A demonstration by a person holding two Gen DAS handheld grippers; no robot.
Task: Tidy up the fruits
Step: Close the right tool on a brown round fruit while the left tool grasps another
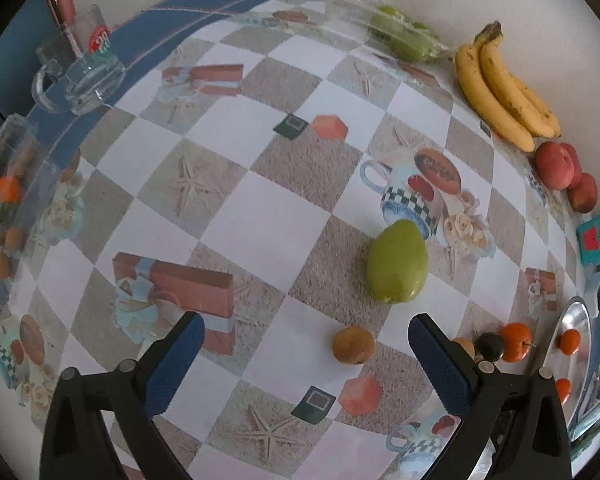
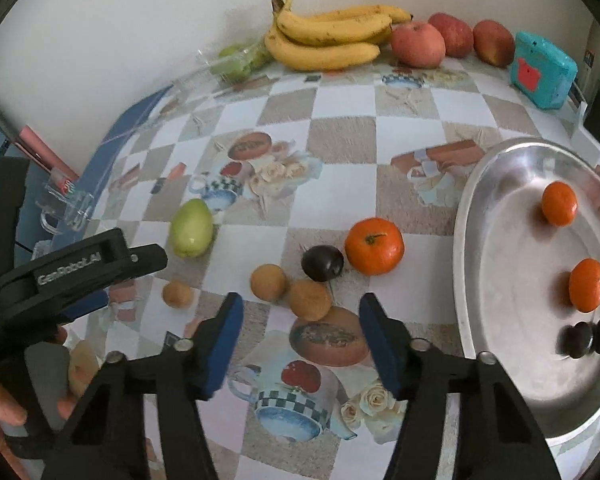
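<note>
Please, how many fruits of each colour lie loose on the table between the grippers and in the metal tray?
Orange, tangerines: 3
Dark, plums: 3
Brown, small round fruits: 3
Green, guava: 1
Total: 10, of which 4 in the metal tray.

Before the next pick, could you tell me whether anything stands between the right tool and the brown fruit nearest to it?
Nothing visible does. The right tool is open, and the brown fruit lies just ahead of its fingertips on bare tablecloth.
</note>
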